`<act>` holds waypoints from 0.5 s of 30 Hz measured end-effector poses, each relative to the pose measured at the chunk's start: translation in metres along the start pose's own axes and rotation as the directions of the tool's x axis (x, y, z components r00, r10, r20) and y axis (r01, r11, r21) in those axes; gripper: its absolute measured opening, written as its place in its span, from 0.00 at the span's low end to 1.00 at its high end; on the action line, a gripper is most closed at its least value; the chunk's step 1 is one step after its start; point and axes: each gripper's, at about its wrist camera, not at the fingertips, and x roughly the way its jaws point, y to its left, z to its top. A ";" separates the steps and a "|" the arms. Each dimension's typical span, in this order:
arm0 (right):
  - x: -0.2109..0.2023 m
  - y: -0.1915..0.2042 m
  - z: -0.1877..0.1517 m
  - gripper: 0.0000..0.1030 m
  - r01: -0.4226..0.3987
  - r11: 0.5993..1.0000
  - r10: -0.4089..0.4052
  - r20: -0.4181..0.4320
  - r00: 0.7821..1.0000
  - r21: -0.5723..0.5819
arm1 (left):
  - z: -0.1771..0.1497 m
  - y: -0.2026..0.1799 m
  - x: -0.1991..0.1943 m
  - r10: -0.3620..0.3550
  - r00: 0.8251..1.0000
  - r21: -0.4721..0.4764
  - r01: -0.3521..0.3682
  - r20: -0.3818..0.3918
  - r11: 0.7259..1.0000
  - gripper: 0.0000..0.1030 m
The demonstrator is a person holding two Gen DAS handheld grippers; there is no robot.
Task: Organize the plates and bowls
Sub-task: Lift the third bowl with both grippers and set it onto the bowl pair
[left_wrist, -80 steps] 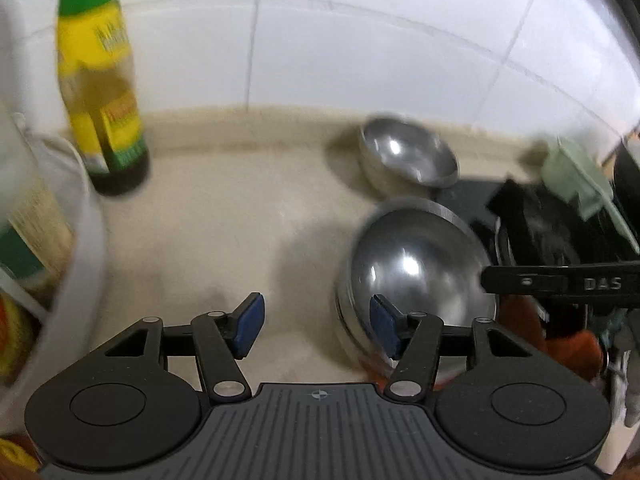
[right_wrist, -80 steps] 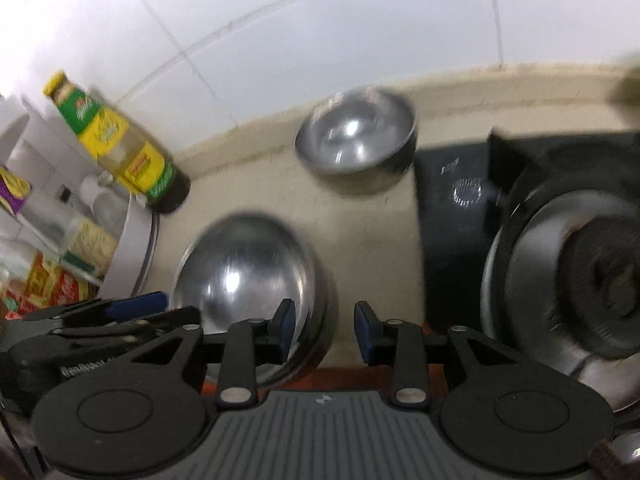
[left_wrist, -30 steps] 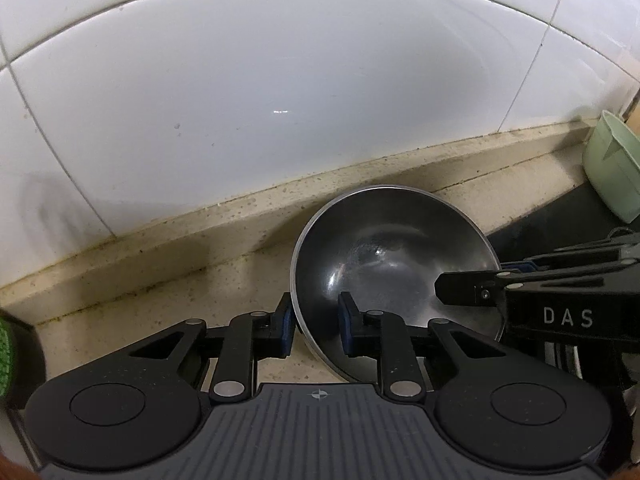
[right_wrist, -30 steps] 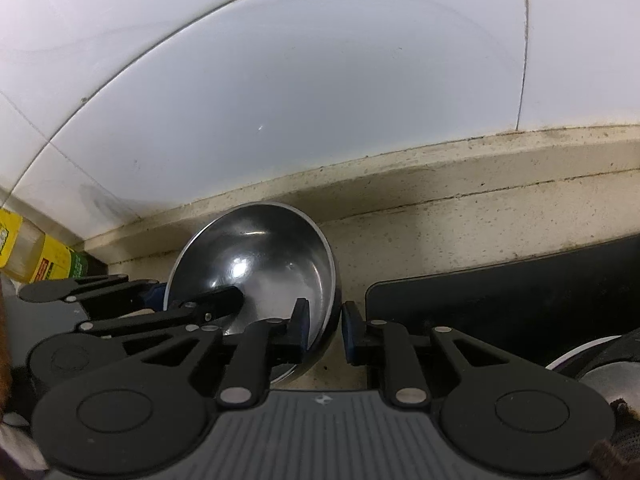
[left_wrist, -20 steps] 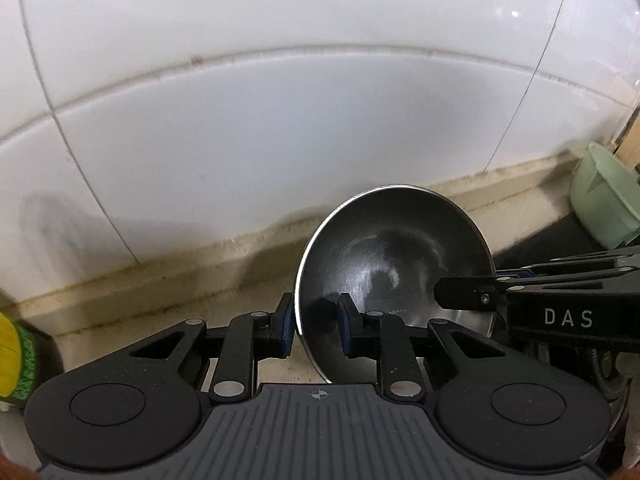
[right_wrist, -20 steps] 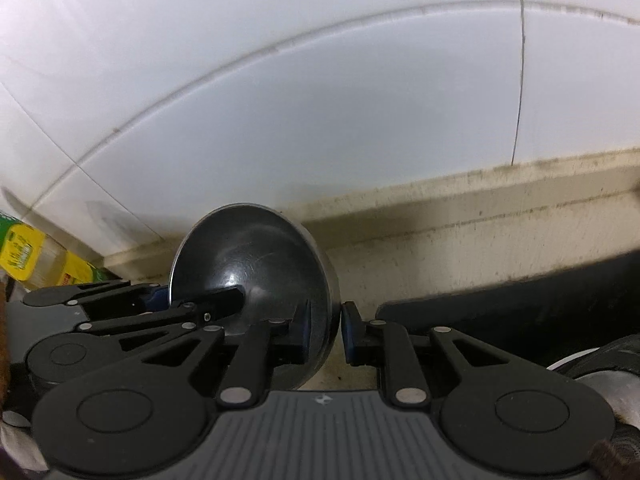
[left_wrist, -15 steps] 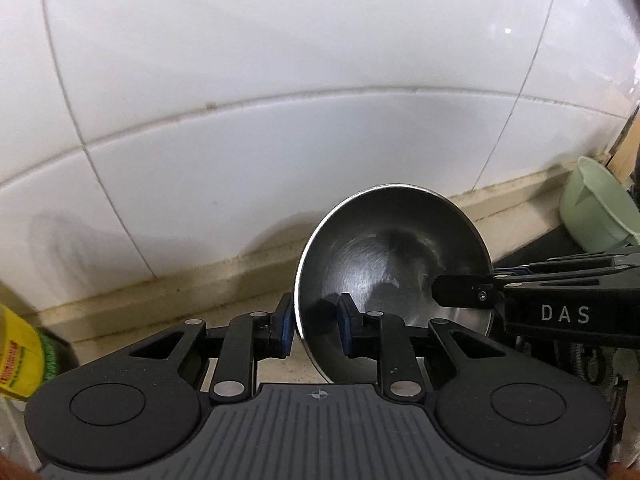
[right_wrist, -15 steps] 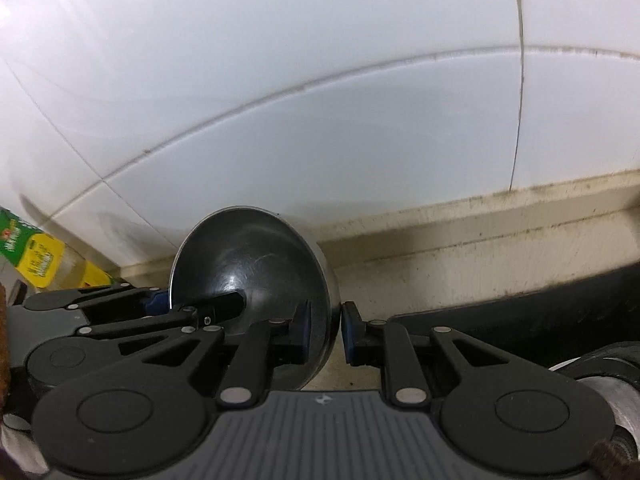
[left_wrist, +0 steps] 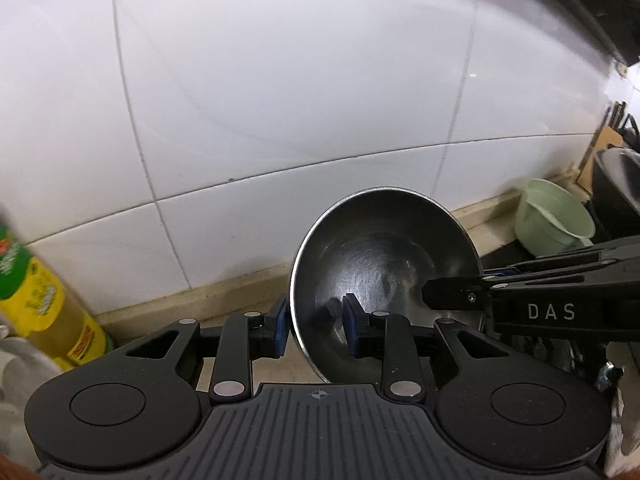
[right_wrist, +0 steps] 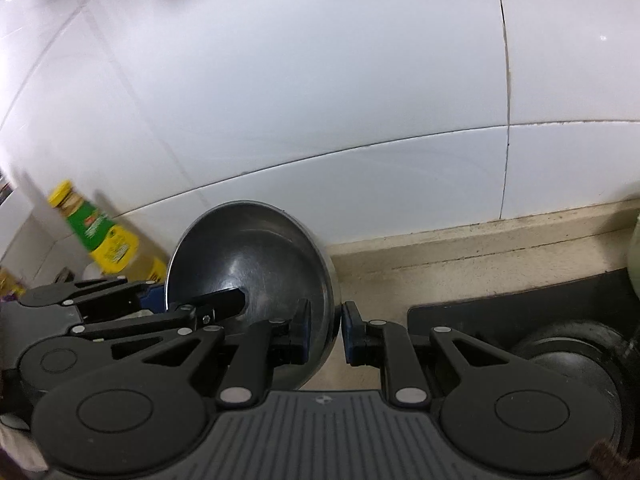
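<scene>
Lifted higher, steel bowl (left_wrist: 384,264) (tilted), both grippers' fingers (left_wrist: 280,330) clamping rim

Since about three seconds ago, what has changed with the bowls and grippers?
Both grippers closed on the small steel bowl: the left gripper on its left rim, the right gripper on its right rim. Together they lifted it off the counter, rising along the tiled wall. The oil bottle and the green cup stayed put.
</scene>
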 end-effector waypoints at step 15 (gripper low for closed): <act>-0.013 0.021 -0.075 0.15 -0.007 1.000 0.004 -0.170 0.985 -0.017 | -0.074 -0.009 -0.019 -0.035 0.994 -0.004 0.035 -0.106 0.999 0.37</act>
